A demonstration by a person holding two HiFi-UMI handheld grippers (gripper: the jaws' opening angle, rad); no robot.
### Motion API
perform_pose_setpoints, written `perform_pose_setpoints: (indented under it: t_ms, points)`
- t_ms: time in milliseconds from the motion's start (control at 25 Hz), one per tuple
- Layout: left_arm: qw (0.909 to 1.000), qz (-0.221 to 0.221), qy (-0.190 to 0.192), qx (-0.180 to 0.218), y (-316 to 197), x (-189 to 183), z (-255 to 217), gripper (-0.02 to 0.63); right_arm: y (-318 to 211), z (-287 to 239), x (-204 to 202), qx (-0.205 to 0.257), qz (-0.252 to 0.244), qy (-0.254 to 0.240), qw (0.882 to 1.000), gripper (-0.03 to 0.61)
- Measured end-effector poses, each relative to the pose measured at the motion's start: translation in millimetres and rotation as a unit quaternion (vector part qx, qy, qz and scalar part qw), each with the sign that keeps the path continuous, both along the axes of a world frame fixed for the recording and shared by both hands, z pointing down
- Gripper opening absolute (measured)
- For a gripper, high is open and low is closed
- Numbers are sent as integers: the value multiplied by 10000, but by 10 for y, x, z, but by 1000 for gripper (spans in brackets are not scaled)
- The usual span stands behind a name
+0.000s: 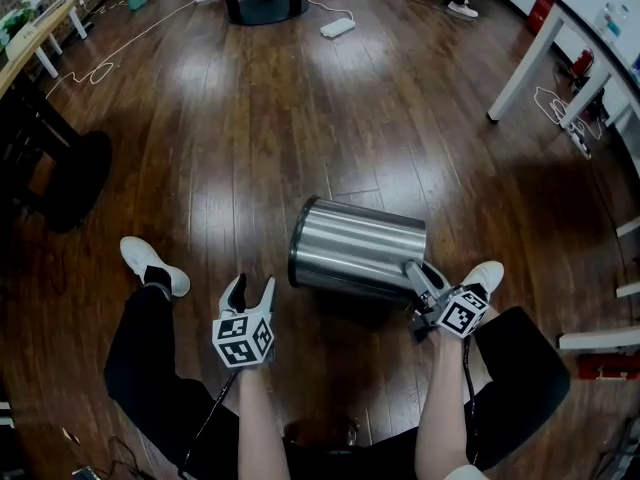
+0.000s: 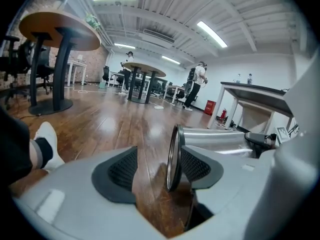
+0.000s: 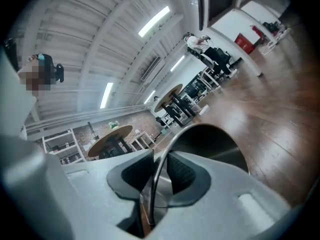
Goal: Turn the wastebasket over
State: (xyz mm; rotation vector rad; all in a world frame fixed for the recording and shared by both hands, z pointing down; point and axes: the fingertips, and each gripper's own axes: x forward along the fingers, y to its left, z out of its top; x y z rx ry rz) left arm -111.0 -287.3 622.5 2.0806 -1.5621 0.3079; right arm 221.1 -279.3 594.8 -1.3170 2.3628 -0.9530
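Wastebasket (image 1: 355, 250): it is shiny metal and lies on its side on the wooden floor (image 1: 250, 118), just in front of the person's legs.
Left end: a dark ring (image 2: 172, 159) runs round this end, and it faces the left gripper.
Right end: the thin rim (image 3: 159, 169) of the open mouth is here, dark inside.
Right gripper (image 1: 420, 273): it points level at the right end. Its jaws are close together with the thin rim standing between them. A little slit of room shows beside the rim, so the pads do not look pressed tight.
Left gripper (image 1: 251, 288): its jaws are wide and hold nothing. Bare floor shows between them. The dark ring stands just beside the jaw on the basket's side, and I cannot tell if they touch.
Shoes: one white shoe (image 1: 150, 261) is left of the left gripper. The other (image 1: 485, 275) is just beside the right gripper.
Room ahead: lots of bare floor lies past the basket, up to a dark table foot (image 1: 262, 3) and a white plug strip (image 1: 337, 27), both well apart from it.
Room to the left: the floor is bare as far as a dark round chair foot (image 1: 75, 178).
Room to the right: white desk legs (image 1: 520, 63) stand well away.
Room behind: this side is tight, with the person's legs close on both sides.
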Motion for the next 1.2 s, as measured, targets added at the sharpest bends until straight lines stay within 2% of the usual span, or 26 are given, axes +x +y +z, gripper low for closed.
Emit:
perform_pose_setpoints:
  t_ms: [80,240,440,560,600,720,800,840,920,1000,1080,1200]
  points:
    - [10000,54,-22,40,-9,43,-33,290,85,136,124,-233,197,7,9995,77]
    - [9999,127,-61,67,-9,107,-37,290,262,544,357,-981,500,-11,9939,115]
    - [9997,226,-57,55,54,242,-58,290,243,592,400,-1493,585,397,9863,129]
    - [9995,284,-61,118,83,281,-132,290,290,652,575,-1989,1045,861,9706,254]
    - [9995,279,-58,143,78,279,-152,290,287,640,641,-2075,1193,1069,9650,268]
    - [9995,251,-28,175,89,254,-170,290,233,405,779,-1992,1629,1722,9509,272]
    - [9996,247,23,166,110,246,-154,290,116,90,701,-1647,1835,2144,9451,273]
    - [9996,237,67,156,114,241,-141,291,5,-88,554,-1382,1785,2297,9467,272]
    - [9995,222,180,134,120,251,-112,290,-250,-365,108,-937,1364,2323,9585,272]
    - [9992,284,263,123,143,297,-90,290,-422,-471,-325,-803,859,2253,9672,272]
    - [9986,412,312,128,154,362,-76,284,-501,-472,-666,-756,437,2461,9653,272]
    - [9968,658,435,124,107,480,-26,273,-534,-405,-1112,-729,-282,2875,9546,272]
